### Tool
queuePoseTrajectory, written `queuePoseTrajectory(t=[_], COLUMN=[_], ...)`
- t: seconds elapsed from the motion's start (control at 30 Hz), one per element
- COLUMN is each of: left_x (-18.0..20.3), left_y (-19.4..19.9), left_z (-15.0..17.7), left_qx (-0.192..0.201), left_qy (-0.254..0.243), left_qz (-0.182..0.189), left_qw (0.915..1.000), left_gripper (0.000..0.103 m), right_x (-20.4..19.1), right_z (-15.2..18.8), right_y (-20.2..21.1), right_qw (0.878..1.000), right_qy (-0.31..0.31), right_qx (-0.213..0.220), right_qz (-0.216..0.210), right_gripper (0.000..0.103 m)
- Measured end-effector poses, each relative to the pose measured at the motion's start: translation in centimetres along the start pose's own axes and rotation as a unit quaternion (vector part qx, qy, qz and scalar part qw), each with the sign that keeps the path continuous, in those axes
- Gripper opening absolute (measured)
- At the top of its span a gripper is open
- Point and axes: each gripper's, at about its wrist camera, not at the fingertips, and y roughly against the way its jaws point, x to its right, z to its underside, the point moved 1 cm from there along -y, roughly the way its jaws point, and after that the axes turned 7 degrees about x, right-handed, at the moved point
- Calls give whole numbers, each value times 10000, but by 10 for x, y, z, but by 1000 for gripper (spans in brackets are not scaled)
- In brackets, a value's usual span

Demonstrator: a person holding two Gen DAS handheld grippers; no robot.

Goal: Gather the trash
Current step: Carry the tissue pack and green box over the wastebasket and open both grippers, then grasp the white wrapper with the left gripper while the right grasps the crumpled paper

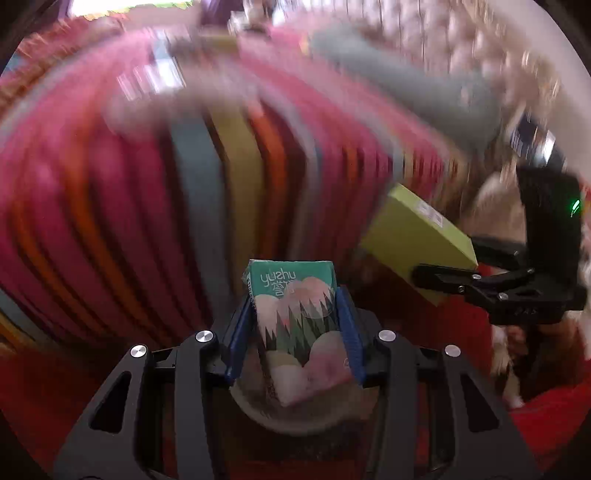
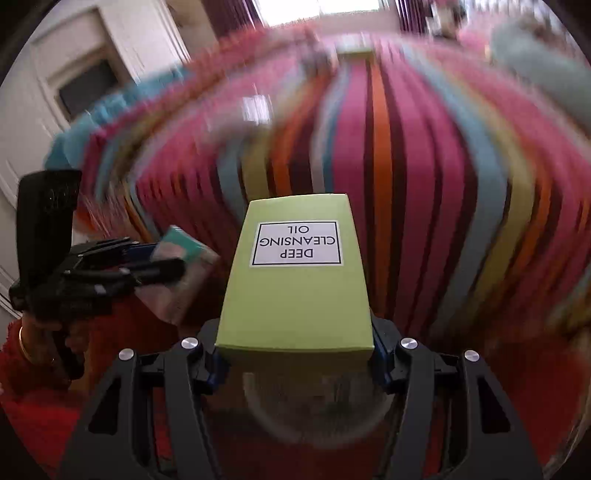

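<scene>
Striped cloth [image 1: 229, 192] in pink, orange, teal and yellow fills the background of both views, badly motion-blurred.

Count: two tongs, two pieces of trash, one in each.

Left tongs [image 1: 293, 332]: clenched on a tissue pack [image 1: 299, 325], green-topped with a pink and dark tree print. The blue pads [image 1: 238, 336] press its two long sides. The pack stands lengthwise between them at bottom centre of the left view, its printed top end projecting past the fingertips.

Right tongs [image 2: 295, 354]: clenched on a lime box [image 2: 295, 280], gripped at its near end. Most of the box juts forward beyond the fingertips, at centre of the right view.

Seen in the left view only: the box's narrow side face, with a small white label, and the right tongs [image 1: 443, 280] side-on at right of frame. A grey roll [image 1: 399, 70] lies at upper right, with pale knitted fabric [image 1: 454, 40] behind it.

Seen in the right view only: the box's top label reading DEEP CLEANSING OIL, upside down. The left tongs [image 2: 162, 266] appear at left of frame with the pack's [image 2: 184, 273] end showing. A hand [image 2: 70, 332] holds their handle below. White panelling [image 2: 74, 66] is at upper left, and a bright window [image 2: 325, 9] at top centre.

Red fuzzy fabric [image 2: 33, 406] occupies the lower edges of both views.
</scene>
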Motion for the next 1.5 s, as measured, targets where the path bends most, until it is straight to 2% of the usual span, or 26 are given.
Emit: queuePoseTrajectory(t=[0.1, 0.17, 0.2, 0.23, 0.27, 0.3, 0.33, 0.4, 0.8, 0.87, 0.9, 0.97, 1.0, 1.07, 1.17, 1.2, 1.3, 1.43, 1.5], left_x=[3, 1, -1, -2, -2, -2, -4, -6, -6, -2, 3, 9, 11, 8, -6, -12, -22, -36, -42], left_y=[-64, -88, -100, -105, -110, -113, -113, -111, -96, -82, -65, -38, -19, 17, 45, 50, 42, 14, 0], left_z=[35, 45, 51, 53, 56, 57, 57, 56, 49, 42, 33, 16, 4, -26, -67, -85, -114, -144, -154], left_qx=[-764, -1054, -1219, -1285, -1357, -1417, -1400, -1339, -1039, -818, -547, -62, 270, 889, 1365, 1510, 1557, 1322, 1146], left_qy=[95, 152, 204, 222, 215, 186, 181, 236, 125, 2, -180, -499, -734, -1208, -1620, -1860, -2482, -3055, -3399], left_qz=[0, -124, -168, -164, -198, -280, -361, -380, -548, -612, -618, -716, -852, -1117, -1359, -1503, -1621, -1467, -1391], left_qw=[9970, 9942, 9922, 9913, 9903, 9893, 9893, 9900, 9930, 9948, 9964, 9962, 9933, 9824, 9678, 9592, 9423, 9315, 9230], left_gripper=[45, 48, 54, 71, 80, 84, 84, 84, 84, 84, 84, 84, 84, 84, 84, 84, 84, 84, 84], right_x=[12, 19, 21, 24, 26, 28, 31, 34, 44, 43, 41, 36, 33, 33, 32, 31, 29, 30, 27], right_z=[38, 53, 57, 60, 61, 61, 60, 59, 67, 64, 60, 44, 31, 10, -40, -57, -103, -176, -214], right_y=[-44, -63, -69, -77, -82, -87, -90, -92, -82, -73, -64, -43, -28, -10, 17, 23, 27, 7, -14], right_qw=[9970, 9939, 9929, 9915, 9903, 9891, 9885, 9881, 9876, 9894, 9912, 9952, 9968, 9976, 9964, 9950, 9906, 9869, 9865], right_qy=[-188, -245, -267, -331, -380, -435, -500, -590, -782, -778, -748, -613, -539, -480, -248, -105, 186, 366, 372], right_qx=[-715, -998, -1086, -1194, -1281, -1354, -1361, -1313, -1234, -1056, -893, -502, -231, 126, 744, 948, 1322, 1573, 1580], right_qz=[248, 407, 412, 407, 391, 373, 433, 544, 573, 628, 630, 582, 544, 482, 328, 312, 300, -15, -220], right_gripper=[57, 57, 57, 58, 59, 63, 69, 76, 76, 76, 76, 76, 76, 76, 76, 76, 76, 76, 76])
